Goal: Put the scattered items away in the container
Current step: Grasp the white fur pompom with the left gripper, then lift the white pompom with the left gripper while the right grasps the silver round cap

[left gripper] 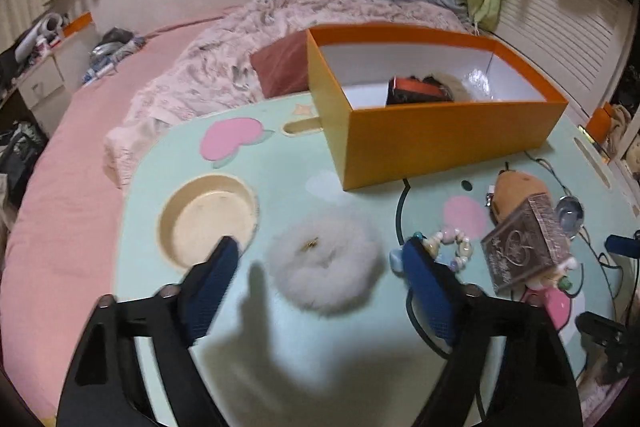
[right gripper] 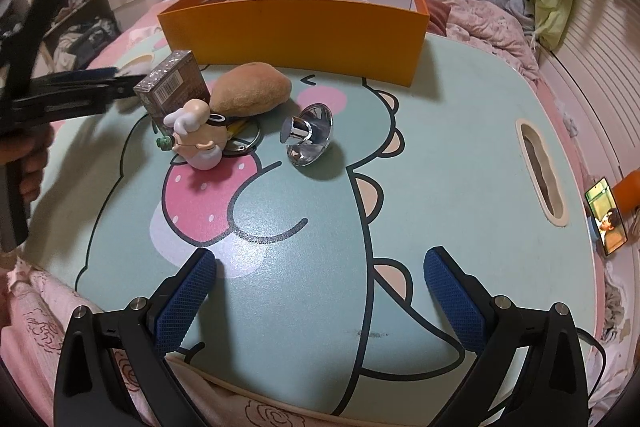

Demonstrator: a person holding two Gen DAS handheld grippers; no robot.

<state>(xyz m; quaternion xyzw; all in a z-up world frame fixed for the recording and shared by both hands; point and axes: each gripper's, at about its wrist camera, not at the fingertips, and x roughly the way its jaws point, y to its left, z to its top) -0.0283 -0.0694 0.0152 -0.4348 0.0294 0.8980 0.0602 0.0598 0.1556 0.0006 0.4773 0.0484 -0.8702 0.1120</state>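
Observation:
A fluffy white scrunchie (left gripper: pixel 324 267) lies on the mint cartoon lap table (left gripper: pixel 320 163), between the blue pads of my left gripper (left gripper: pixel 320 244). The jaws stand open, with a gap on each side of it. Just right of it lie a bead bracelet (left gripper: pixel 452 251), a brown patterned box (left gripper: pixel 524 247), a brown plush (left gripper: pixel 520 187) and a chrome knob (left gripper: pixel 570 217). The orange box (left gripper: pixel 440 139) stands at the back, with a dark item and something fluffy inside. My right gripper (right gripper: pixel 320 263) hangs open over bare table near the front edge. A small figurine (right gripper: pixel 200 139) leans by the brown patterned box (right gripper: pixel 172 83).
A round cup recess (left gripper: pixel 208 219) is sunk into the table beside the left finger. The table rests on a pink bed with a rumpled blanket (left gripper: pixel 224 67). A lit phone (right gripper: pixel 606 223) leans off the table's right edge, near a handle slot (right gripper: pixel 540 171).

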